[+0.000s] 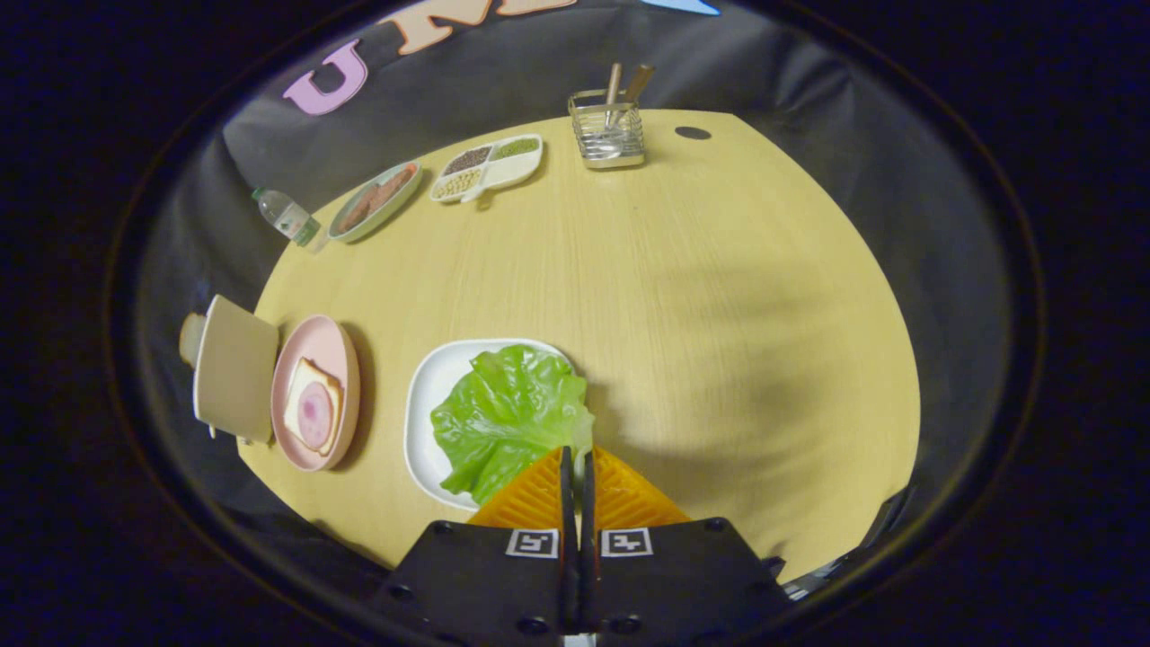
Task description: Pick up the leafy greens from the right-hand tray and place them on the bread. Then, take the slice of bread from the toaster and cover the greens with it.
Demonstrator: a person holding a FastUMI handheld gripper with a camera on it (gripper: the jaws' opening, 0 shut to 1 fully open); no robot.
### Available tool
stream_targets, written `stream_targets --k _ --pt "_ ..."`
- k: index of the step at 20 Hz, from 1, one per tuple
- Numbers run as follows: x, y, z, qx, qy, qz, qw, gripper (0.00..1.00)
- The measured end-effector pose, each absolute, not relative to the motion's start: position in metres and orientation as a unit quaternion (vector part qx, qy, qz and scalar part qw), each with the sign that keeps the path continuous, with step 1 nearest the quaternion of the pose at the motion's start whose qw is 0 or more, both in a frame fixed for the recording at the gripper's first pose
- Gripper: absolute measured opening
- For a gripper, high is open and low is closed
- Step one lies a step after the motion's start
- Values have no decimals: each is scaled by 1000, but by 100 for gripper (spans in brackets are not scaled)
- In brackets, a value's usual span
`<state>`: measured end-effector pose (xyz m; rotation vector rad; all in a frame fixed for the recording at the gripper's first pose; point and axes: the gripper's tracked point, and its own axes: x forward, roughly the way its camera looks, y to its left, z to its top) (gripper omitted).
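The crinkled green lettuce leaf lay on the white rounded tray, its near edge pinched between the pressed-together fingers. The ham-topped bread slice on the pink plate sat at nine o'clock across the pale wooden surface.

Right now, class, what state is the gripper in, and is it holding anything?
Gripper: shut on the leafy greens, both fingers pinching the leaf's near edge over the white tray.
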<state>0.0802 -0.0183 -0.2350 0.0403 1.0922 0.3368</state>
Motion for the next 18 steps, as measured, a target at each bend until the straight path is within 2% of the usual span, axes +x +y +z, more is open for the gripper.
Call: stream_targets --k 9,13,18 --pt "51 23 -156 147 501 188 832 3" --pt "37 51 -120 158 490 223 828 3" --pt "27 118 -84 220 489 276 798 3"
